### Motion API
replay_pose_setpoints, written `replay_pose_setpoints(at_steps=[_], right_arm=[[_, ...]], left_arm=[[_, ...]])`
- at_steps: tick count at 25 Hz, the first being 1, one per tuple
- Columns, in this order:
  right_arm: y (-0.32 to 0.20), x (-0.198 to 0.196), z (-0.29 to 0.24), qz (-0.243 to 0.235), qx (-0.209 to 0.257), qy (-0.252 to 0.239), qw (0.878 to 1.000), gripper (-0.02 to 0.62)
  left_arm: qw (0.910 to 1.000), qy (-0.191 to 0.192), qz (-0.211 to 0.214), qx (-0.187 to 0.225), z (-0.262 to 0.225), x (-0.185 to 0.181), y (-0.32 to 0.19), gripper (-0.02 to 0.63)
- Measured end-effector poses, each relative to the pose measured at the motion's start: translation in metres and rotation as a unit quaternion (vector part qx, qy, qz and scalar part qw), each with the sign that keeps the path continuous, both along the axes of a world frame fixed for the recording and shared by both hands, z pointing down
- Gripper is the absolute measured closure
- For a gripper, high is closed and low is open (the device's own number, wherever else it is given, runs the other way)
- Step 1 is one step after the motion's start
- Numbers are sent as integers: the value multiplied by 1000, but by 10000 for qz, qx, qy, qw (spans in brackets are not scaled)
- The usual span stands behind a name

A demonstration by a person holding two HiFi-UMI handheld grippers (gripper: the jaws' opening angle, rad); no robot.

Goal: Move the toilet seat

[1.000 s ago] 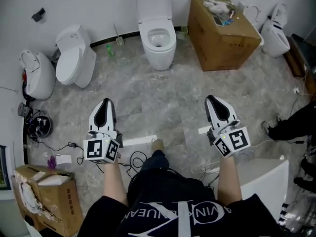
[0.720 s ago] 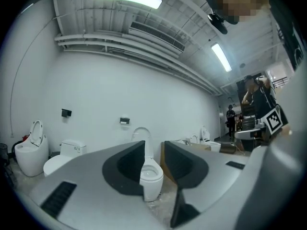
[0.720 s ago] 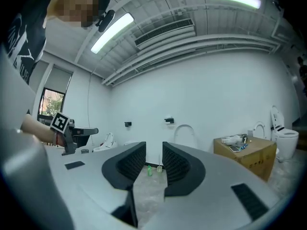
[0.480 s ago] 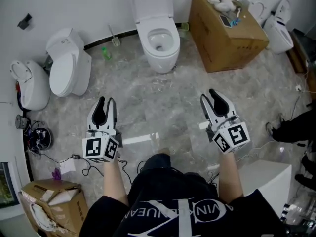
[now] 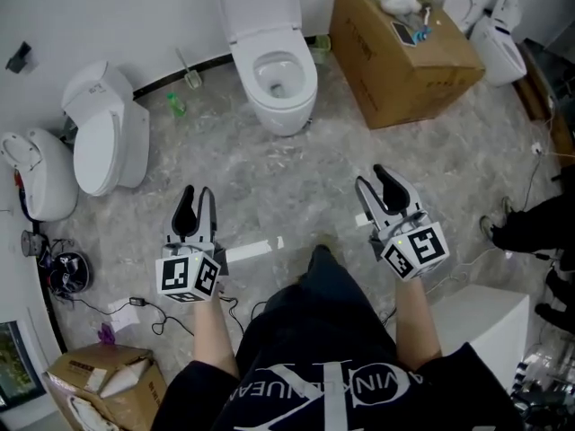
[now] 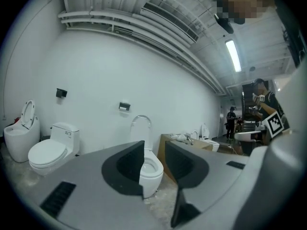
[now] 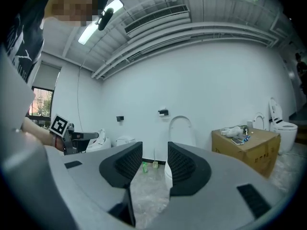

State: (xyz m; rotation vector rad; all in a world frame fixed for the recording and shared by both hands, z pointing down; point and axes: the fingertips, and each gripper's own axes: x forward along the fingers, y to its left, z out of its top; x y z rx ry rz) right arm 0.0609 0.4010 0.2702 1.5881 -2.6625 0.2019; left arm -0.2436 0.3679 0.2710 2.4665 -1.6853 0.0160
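A white toilet (image 5: 280,77) stands against the far wall with its seat and lid (image 5: 256,3) raised upright. My left gripper (image 5: 195,197) and right gripper (image 5: 376,183) hover over the marble floor, well short of it, both pointing toward it. Their jaws have just been opening; both are open with nothing between them. In the left gripper view the bowl (image 6: 153,169) shows between the jaws of my left gripper (image 6: 154,159), the raised lid (image 6: 140,128) above. In the right gripper view the lid (image 7: 181,131) rises behind my right gripper (image 7: 155,164).
A cardboard box (image 5: 404,48) with odds and ends on top stands right of the toilet. Other toilets sit at left (image 5: 103,133), far left (image 5: 36,173) and back right (image 5: 499,48). A brush (image 5: 189,74) and green bottle (image 5: 175,106) stand by the wall. Cables (image 5: 144,303) trail at lower left.
Both grippers' jaws have gone from shut to open. The person has stepped toward the toilet, and both grippers have shifted forward with them.
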Motion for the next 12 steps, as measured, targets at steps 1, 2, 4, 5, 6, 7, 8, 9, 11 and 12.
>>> replay_pose_setpoints(at_steps=[1,2,4,5,6,7,8,9,11,12], right_arm=[[-7,2,3,-2,-32,6,10000,431],[-14,3,7,-12,-58,15,10000,431],[-33,5,13,-34,-93,4,10000,431],[-45,6,16,-44,-102,-20,9999,431],[-59,7,18,-60,-109,-51,9999,431],[-73,7,20,-88,-121,-83,9999,431],[-89,8,23,-129,-143,-107,9998,431],[-105,8,26,-180,-178,-114,9996,431],[-138,9,31,-300,-261,-86,9992,431],[-156,9,33,-363,-302,-63,9989,430]], left_arm=[[10000,5,7,-33,3,0,-7,480],[10000,6,11,-63,7,1,-14,480],[9999,-11,21,-102,12,0,-32,480],[9999,-16,35,-107,14,1,-42,480],[9999,-13,56,-109,16,4,-54,479],[9999,-12,83,-118,18,7,-68,480],[9998,-21,112,-139,20,11,-82,479],[9998,-42,144,-164,22,16,-96,474],[9995,-90,211,-202,23,25,-127,469],[9994,-103,238,-212,23,29,-143,468]])
